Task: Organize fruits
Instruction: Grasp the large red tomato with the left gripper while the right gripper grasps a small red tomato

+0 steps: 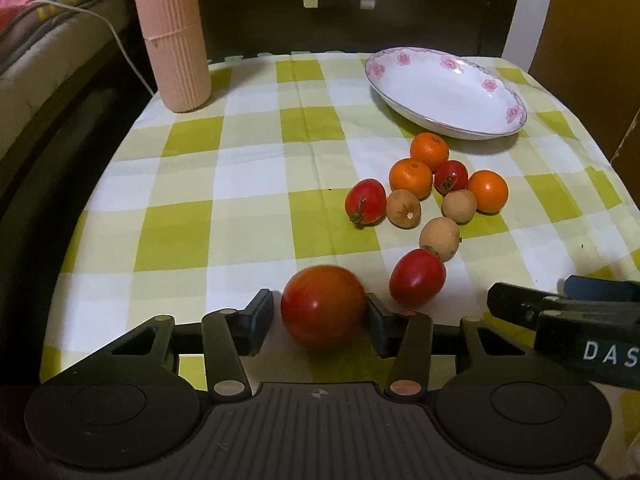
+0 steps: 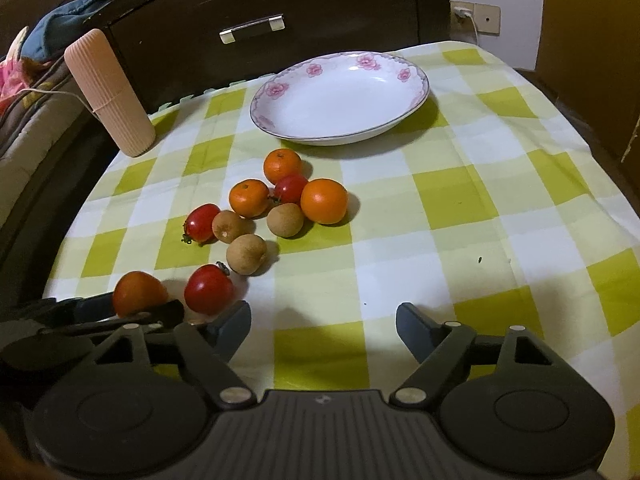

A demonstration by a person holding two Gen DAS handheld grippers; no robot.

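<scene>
My left gripper (image 1: 318, 322) is open around a red tomato (image 1: 323, 306) on the checked cloth; the right finger touches it, the left finger stands apart. The same tomato shows in the right wrist view (image 2: 139, 293). A second red tomato (image 1: 417, 278) lies just right of it. Beyond lie three small oranges (image 1: 411, 177), three brown longans (image 1: 439, 238) and two more small tomatoes (image 1: 365, 201). A white plate with pink flowers (image 1: 500, 92) stands empty at the back right. My right gripper (image 2: 323, 334) is open and empty over the cloth, right of the left gripper.
A ribbed pink cylinder (image 1: 170, 32) stands at the back left corner of the table. A dark drawer front with a metal handle (image 1: 338, 0) rises behind the table. A bed with a white cable (image 1: 120, 44) lies to the left. The table edges drop off left and right.
</scene>
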